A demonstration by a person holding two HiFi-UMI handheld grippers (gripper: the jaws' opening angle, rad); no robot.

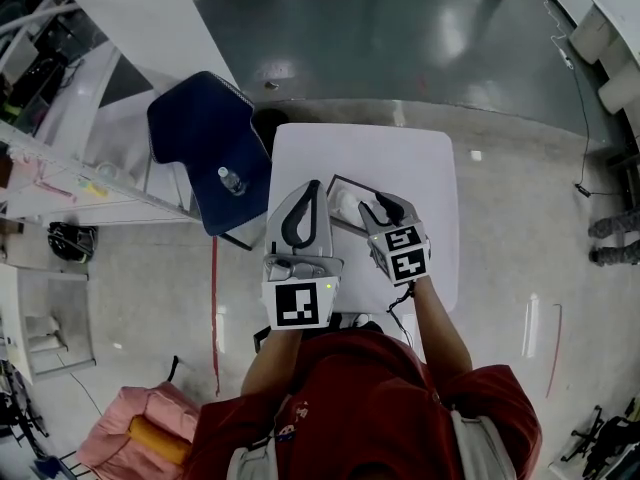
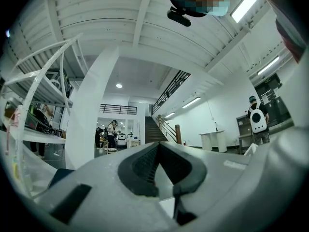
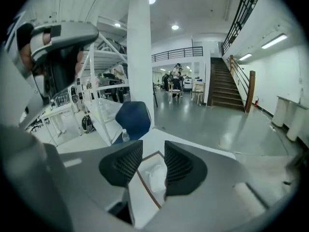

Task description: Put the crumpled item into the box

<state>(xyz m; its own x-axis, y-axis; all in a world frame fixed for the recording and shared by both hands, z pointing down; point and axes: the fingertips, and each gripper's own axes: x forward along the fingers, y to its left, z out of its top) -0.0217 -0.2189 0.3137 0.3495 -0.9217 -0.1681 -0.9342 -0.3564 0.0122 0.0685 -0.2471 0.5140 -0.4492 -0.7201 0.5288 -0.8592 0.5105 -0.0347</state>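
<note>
- The crumpled item [image 3: 155, 175] is lying inside the box [image 3: 146, 187], a little below the centre of the right gripper view; the right gripper [image 3: 153, 154] is hanging above it with its jaws released and nothing between them
- If that claw is lowering or clenching from here, it is risking snagging the wad and dragging it back out
- A pad clipping the rim is likely to be tipping or sliding the box, which looks light, across the table [image 1: 420, 188]
- The left gripper [image 2: 158, 146] is clenched on nothing, just left of the box in the head view, so nothing is steadying the box
</note>
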